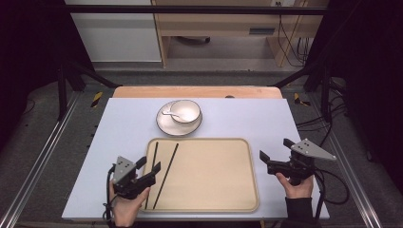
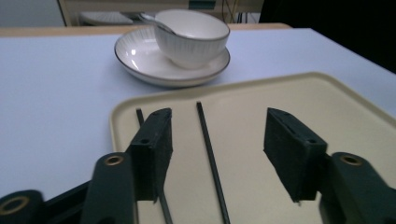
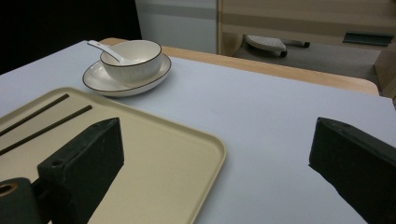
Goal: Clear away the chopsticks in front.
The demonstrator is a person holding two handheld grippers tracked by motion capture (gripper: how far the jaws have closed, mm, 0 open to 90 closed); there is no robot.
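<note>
Two black chopsticks (image 1: 161,168) lie side by side on the left part of a beige tray (image 1: 223,197), running lengthwise from its near edge toward its far edge and slightly splayed, close together but not touching as far as the high view shows. That placement looks deliberate: set flat at the tray's left margin, they leave the broad middle and right of the tray free for the crockery.

The left tool (image 1: 151,166) hovers just over the near ends of the chopsticks, its jaws parted about half way with nothing between the pads. In the left gripper view one chopstick (image 2: 212,161) runs up the gap between the jaws, lying on the tray below them, while the other passes beneath the left-hand pad (image 2: 156,149). The jaws stand over the sticks rather than on them, which reads as a release just made, not a grip.

The right tool (image 1: 274,156) is held off the tray's right edge over the bare tabletop (image 1: 266,118), jaws wide and empty, apparently parked clear so as not to crowd the left hand (image 1: 126,209).

Beyond the tray's far edge, a white bowl (image 1: 186,111) sits on a dark-rimmed white plate (image 1: 166,126), with a white spoon (image 1: 169,113) leaning in the bowl, handle out over the rim. Stacked this way, the set stays compact and could be lifted as one; my guess is that it goes onto the tray next.
</note>
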